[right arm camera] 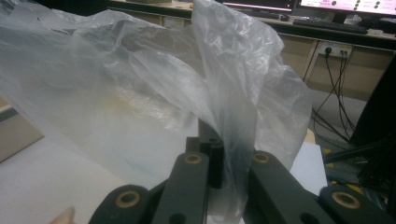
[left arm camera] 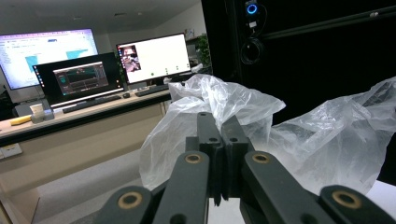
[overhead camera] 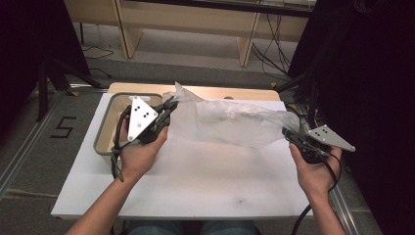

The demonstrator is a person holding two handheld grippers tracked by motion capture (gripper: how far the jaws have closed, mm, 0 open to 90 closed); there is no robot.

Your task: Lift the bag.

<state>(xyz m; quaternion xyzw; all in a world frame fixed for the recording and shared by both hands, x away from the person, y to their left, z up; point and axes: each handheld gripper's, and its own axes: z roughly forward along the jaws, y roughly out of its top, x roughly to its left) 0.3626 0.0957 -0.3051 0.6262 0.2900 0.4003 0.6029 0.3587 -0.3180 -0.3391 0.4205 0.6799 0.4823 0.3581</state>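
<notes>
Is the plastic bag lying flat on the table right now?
No, the plastic bag hangs stretched between the left claw and right claw.

A plastic bag (overhead camera: 230, 122) stretches across the counter (overhead camera: 195, 181) between my left tongs (overhead camera: 169, 108) and my right tongs (overhead camera: 289, 133). A tray (overhead camera: 105, 128) sits at the counter's left edge, under my left hand (overhead camera: 139, 152). Desks stand beyond.

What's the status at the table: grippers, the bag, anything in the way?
Left gripper shut on clear plastic bag, right gripper shut on its other end. Bag stretched between them above white board. Grey tray beneath left hand; nothing blocking.
</notes>
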